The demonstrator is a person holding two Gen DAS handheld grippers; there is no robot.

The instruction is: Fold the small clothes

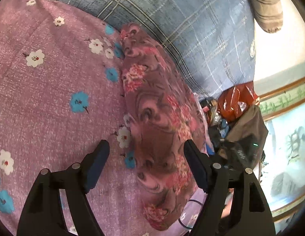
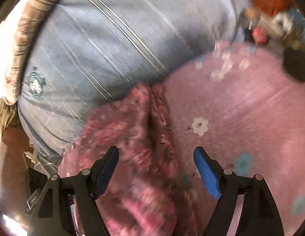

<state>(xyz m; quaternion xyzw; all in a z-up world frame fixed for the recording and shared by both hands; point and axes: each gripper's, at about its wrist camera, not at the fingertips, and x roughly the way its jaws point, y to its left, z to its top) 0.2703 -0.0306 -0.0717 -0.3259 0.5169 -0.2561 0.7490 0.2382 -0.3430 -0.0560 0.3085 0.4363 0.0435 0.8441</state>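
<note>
Both our grippers, left gripper (image 1: 146, 151) and right gripper (image 2: 156, 157), spread their fingers wide, gripping nothing. Beyond them bulges a quilted blue plaid blanket (image 1: 191, 29). Beneath the fingers spreads a nubby pink bedsheet (image 1: 54, 88) with flower prints. Between each pair of fingers lies the fuzzy rose-patterned garment (image 1: 156, 118), a long, lumpy bundle.

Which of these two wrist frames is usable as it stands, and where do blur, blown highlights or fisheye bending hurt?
Left wrist view: sharp; floral garment and pink sheet read clearly, wall at right overexposed, edges bent by the fisheye. Right wrist view: motion-smeared throughout; garment and plaid quilt streaked, left edge blown white.
</note>
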